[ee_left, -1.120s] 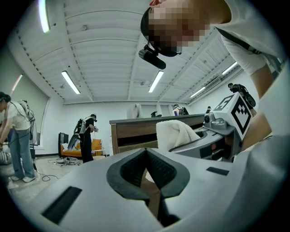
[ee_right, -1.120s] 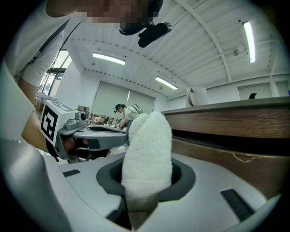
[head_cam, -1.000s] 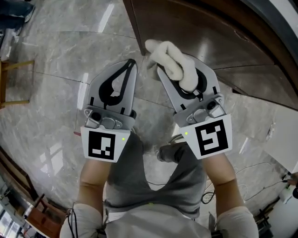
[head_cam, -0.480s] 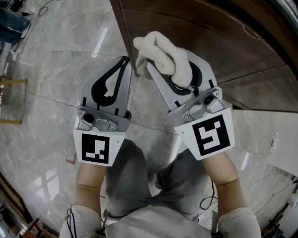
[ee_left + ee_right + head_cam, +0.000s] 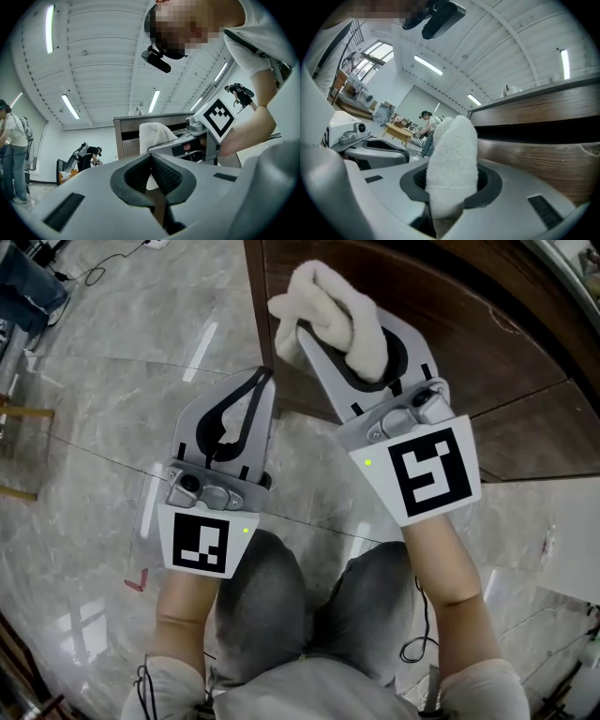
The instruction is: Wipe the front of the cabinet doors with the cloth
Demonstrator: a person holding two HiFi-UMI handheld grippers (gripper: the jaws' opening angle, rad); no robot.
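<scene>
Right gripper [image 5: 356, 338]: clamped on the fluffy white cloth [image 5: 330, 313], upper centre.
Left gripper [image 5: 255, 390]: jaws together, empty, lower left.
Dark brown wooden cabinet door [image 5: 459, 324]: just beyond the cloth, spreading upper right; nearer the right gripper.

Cloth [image 5: 342, 320] cream-white; cabinet door [image 5: 469, 315] dark brown woodgrain; floor [image 5: 103, 381] pale grey, marble-veined.

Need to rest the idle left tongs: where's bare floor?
Bare marble floor lies left of the left tongs, out from the edge of the cabinet. Crowded ahead: the right tongs hold the cloth by the cabinet, and the knees fill the floor below.
</scene>
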